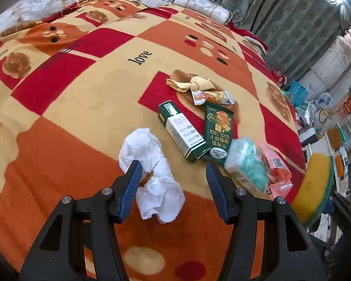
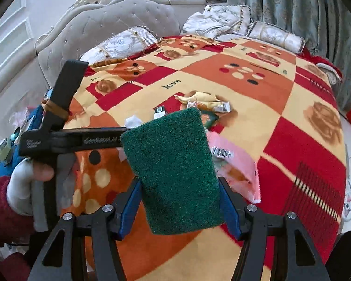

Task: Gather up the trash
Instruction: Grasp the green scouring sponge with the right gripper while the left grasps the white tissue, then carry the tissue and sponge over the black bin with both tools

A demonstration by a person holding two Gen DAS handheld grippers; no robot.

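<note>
Mostly open blanket (image 1: 70, 107) left of the litter; bed edge close on the right. Left gripper (image 1: 173, 171) half open, holding nothing, one finger just beside a crumpled tissue (image 1: 152, 171) lying lengthwise away. Beyond, green box (image 1: 182, 133) and biscuit packet (image 1: 218, 131) pointing away. Right gripper (image 2: 179, 187) clamped on an upright green sponge (image 2: 173, 168).
</note>
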